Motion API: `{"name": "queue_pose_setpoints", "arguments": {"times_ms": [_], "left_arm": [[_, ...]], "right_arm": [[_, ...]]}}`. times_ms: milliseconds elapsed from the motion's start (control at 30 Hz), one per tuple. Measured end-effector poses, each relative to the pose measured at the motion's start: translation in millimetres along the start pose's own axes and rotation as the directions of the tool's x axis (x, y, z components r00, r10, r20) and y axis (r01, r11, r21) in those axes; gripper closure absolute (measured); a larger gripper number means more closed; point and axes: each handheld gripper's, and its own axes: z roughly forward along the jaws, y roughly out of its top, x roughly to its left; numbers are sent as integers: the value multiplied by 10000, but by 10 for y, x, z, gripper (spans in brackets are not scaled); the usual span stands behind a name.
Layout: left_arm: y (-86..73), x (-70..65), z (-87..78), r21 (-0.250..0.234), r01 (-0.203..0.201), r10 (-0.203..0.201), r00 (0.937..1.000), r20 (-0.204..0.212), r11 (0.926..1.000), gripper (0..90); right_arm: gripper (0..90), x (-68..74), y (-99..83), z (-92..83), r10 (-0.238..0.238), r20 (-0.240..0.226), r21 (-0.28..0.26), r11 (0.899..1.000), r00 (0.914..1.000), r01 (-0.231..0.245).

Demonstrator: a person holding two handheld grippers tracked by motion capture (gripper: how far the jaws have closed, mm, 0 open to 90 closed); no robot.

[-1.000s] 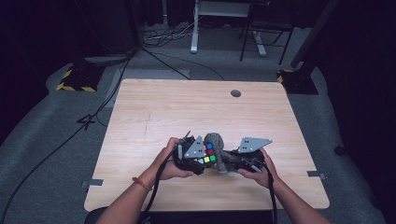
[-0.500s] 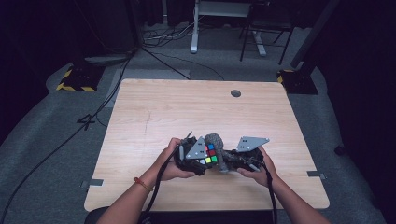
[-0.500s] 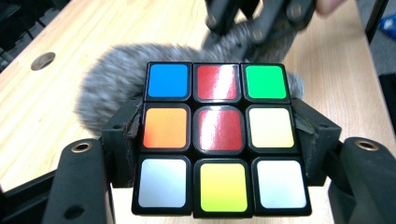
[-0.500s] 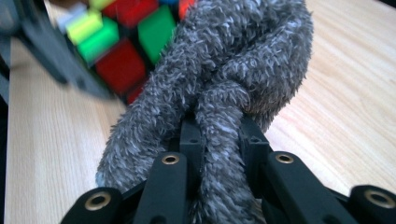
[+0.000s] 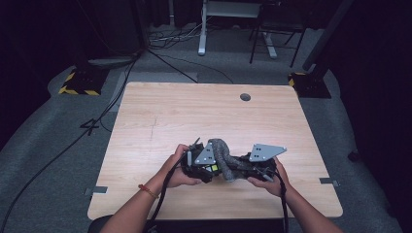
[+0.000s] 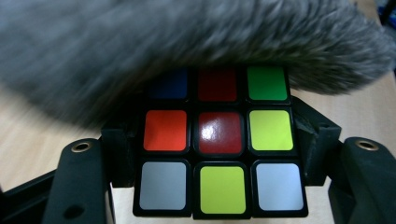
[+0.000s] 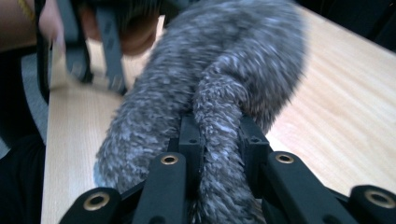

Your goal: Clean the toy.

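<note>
Since the earlier pictures the grey furry cloth (image 5: 227,160) has slid farther over the puzzle cube (image 6: 219,144), whose coloured top face showed more fully then; both hands have kept near the middle of the counter's (image 5: 194,111) near edge. The left gripper (image 5: 206,167) is clamped on the cube, one jaw on each side of it. The right gripper (image 7: 217,140) is pinched on a fold of the cloth. The cloth's long axis runs along the near edge, from the right gripper across to the left, and its far end drapes over the cube's top row. So the coming move likely turns on that overlap: the cloth lies above and across the cube, with the right hand steering it. No brand, label or writing can be read anywhere.
</note>
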Motion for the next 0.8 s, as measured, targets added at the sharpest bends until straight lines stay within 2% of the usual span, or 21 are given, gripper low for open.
{"name": "queue_pose_setpoints", "arguments": {"times_ms": [67,133,200,300,367,500,567,667,800], "left_arm": [[28,-56,52,169,-156,156,9999,27,9997,332],[49,-63,63,39,-159,159,9998,71,9999,332],[54,-43,25,-352,-15,22,9998,211,9994,332],[74,-17,-79,-804,40,-24,9998,201,9968,332],[70,-2,-128,-889,11,-7,10000,36,9960,333],[18,83,-212,-1026,352,-382,9989,-279,9941,332],[-9,130,-239,-1138,538,-573,9980,-276,9920,332],[-36,147,-222,-979,650,-694,9967,-419,9931,332],[-37,96,-135,-673,510,-528,9983,-255,9964,332]], "right_arm": [[761,-29,-7,5,-90,312,271,9996,9995,82],[761,-91,-47,19,200,407,477,9986,9990,-220],[761,-150,-87,22,512,375,584,9969,9980,-533],[762,-177,-129,54,562,472,945,9937,9973,-604],[762,-173,-138,75,563,347,1008,9931,9978,-595],[760,-142,-132,115,676,-189,1313,9892,9975,-645],[758,-117,-133,123,669,-356,1323,9893,9971,-616],[755,-84,-102,103,544,-481,1071,9930,9974,-490],[753,-64,-64,55,665,-791,563,9965,9946,-622]]}}
